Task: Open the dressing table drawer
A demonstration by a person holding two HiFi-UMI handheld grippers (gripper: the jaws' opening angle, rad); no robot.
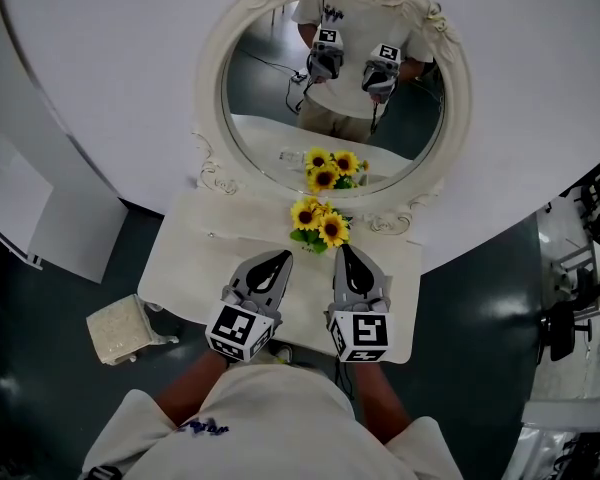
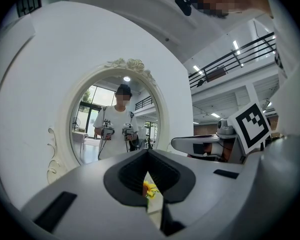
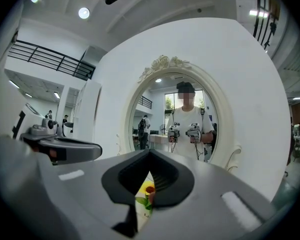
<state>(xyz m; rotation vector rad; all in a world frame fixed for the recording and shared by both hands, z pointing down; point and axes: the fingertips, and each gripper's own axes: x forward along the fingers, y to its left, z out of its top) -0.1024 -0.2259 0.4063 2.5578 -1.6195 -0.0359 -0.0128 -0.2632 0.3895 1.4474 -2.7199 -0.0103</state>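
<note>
Below oval mirror point(image 1: 265, 118); cream dressing table point(image 1: 195, 258), sunflowers point(image 1: 320, 224) atop; left tongs point(image 1: 282, 257), right tongs point(image 1: 346, 251) closed, empty

This is looking like a staged bedroom corner inside a large hall, not a home. A cream table point(image 1: 185, 258) with an ornate oval mirror point(image 1: 265, 108) and sunflowers point(image 1: 320, 225) is standing against a free-standing curved white wall point(image 1: 100, 58). Beyond it a railed mezzanine point(image 2: 230, 59) is running under a high ceiling with strip lights point(image 2: 235, 46), and equipment point(image 1: 580, 308) is standing off the table's right edge.
</note>
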